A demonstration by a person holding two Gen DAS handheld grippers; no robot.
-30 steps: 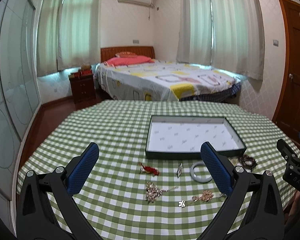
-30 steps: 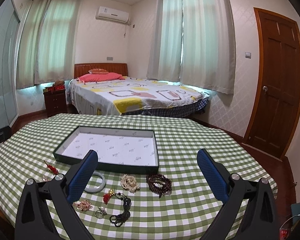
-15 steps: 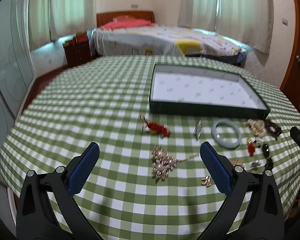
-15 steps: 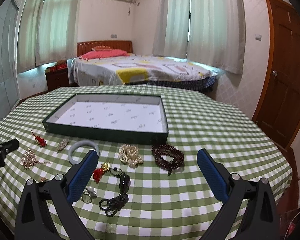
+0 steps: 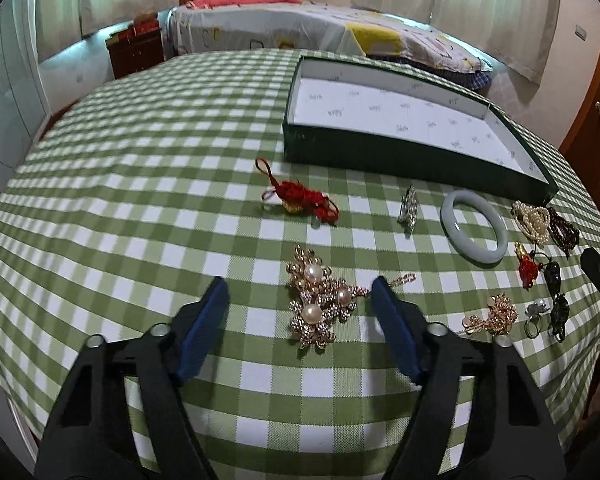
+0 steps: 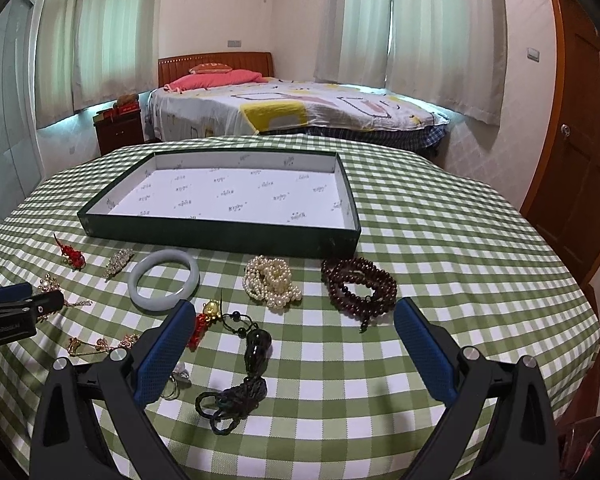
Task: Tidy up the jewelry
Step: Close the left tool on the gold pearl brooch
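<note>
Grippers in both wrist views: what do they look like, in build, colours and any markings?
Both are alike: the left gripper and the right gripper have black plastic arms with round silver pivot bolts and long blue textured finger pads. In the right wrist view, the left gripper's black body carries small pale lettering, too small to read.

A round table under a green-and-white checked cloth (image 6: 440, 248) carries a shallow dark green tray (image 6: 220, 236) with a white lining. In front of the tray lie a pale jade bangle (image 6: 164, 282), a pearl strand (image 6: 272, 282), dark red beads (image 6: 360, 286), a red knot charm (image 5: 300, 198) and a gold pearl brooch (image 5: 316, 304).
</note>
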